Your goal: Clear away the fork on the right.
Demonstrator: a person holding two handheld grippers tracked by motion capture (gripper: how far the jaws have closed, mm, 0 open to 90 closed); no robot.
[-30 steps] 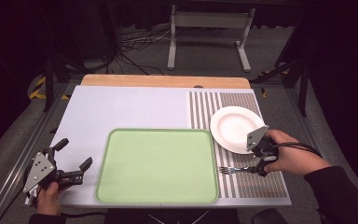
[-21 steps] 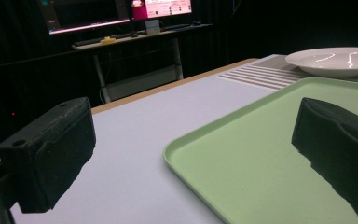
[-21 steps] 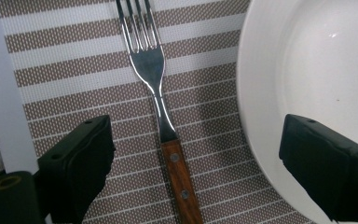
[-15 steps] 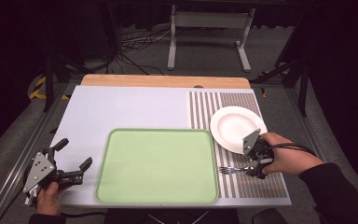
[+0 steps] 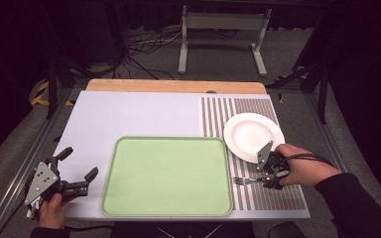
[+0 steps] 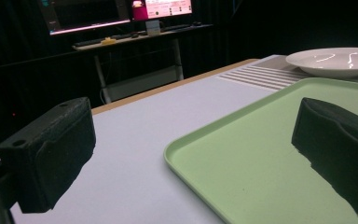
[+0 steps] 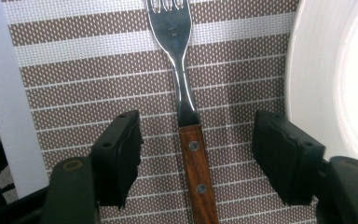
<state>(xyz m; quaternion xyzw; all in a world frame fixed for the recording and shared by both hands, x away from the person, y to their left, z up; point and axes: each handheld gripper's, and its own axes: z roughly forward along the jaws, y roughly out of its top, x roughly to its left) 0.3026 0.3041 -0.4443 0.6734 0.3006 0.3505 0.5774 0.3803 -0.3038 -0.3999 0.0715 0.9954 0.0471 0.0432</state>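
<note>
On the striped placemat (image 5: 258, 196) my right gripper (image 7: 193, 154), jaws just closing, straddles the ungrasped fork (image 7: 182, 93); left gripper (image 5: 77, 168) idles open; pickup pending.

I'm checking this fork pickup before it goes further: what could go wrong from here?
1. The right gripper has just been closing, its jaws either side of the wooden-handled steel fork but not touching it. The fork lies flat on the striped brown placemat, so the pads may slide over the thin handle.
2. The white round plate lies close beside one jaw; a sideways lift might knock it.
</note>
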